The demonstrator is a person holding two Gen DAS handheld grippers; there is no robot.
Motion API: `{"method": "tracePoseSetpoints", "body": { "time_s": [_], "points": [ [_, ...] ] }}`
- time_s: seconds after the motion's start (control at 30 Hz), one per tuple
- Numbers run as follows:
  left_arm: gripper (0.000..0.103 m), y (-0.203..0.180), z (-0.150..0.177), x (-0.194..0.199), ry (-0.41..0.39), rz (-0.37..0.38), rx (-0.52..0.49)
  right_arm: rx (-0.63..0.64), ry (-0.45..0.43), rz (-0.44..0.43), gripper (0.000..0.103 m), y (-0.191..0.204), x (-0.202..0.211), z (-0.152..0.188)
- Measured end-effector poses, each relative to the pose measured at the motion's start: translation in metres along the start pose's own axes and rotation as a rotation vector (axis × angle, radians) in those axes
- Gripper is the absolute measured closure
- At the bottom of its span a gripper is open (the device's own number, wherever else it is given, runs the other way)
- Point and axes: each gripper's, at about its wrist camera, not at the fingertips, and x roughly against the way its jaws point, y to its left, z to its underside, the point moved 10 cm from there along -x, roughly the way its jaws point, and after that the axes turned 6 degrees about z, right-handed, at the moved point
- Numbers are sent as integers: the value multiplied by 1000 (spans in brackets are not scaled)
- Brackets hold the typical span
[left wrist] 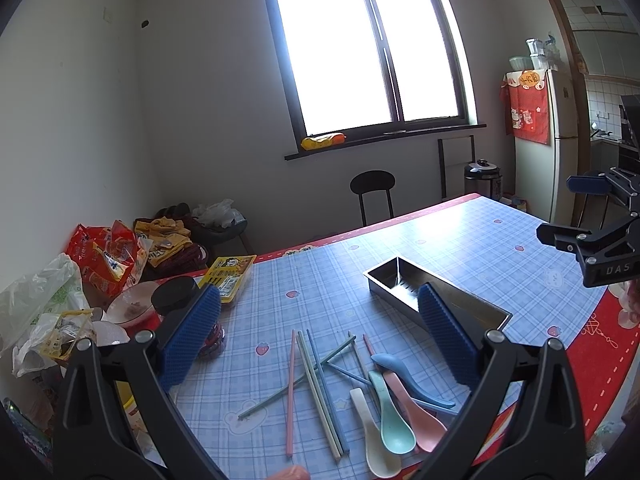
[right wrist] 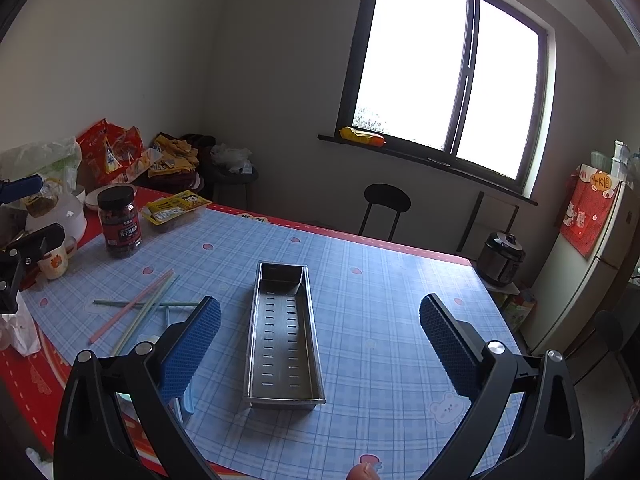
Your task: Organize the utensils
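Low in my left view, my left gripper (left wrist: 320,336) gapes wide, empty, over scattered chopsticks (left wrist: 316,380) and spoons (left wrist: 394,412). My right gripper (right wrist: 320,340), equally wide and empty, frames the steel tray (right wrist: 282,336) at centre frame.

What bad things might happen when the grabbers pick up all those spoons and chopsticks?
The chopsticks lie crossed in a heap, so lifting one may drag or flick others. The spoons overlap near the table's front edge and could get knocked off. The metal tray is narrow, so a tilted chopstick may miss.
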Motion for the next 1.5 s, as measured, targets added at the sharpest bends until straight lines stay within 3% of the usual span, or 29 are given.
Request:
{"method": "tracePoseSetpoints", "body": {
  "time_s": [0.43,0.63,0.8,1.0,1.17,1.27,1.5],
  "points": [
    [6,-2,2,-1,-1,14,12,1,14,-11,5,2,-4,4],
    [6,-2,9,-3,-16,78,64,-17,31,-58,5,9,-11,8],
    [6,4,21,-9,0,79,109,-29,56,-108,5,22,-20,17],
    [6,16,50,-18,48,61,159,-51,124,-195,6,50,-44,44],
    [6,29,87,-32,149,108,235,-1,191,-272,6,88,-62,73],
    [6,44,109,-37,189,67,264,26,204,-305,6,109,-66,85],
    [6,54,144,-40,232,60,275,87,285,-347,5,137,-73,108]
  ]
}}
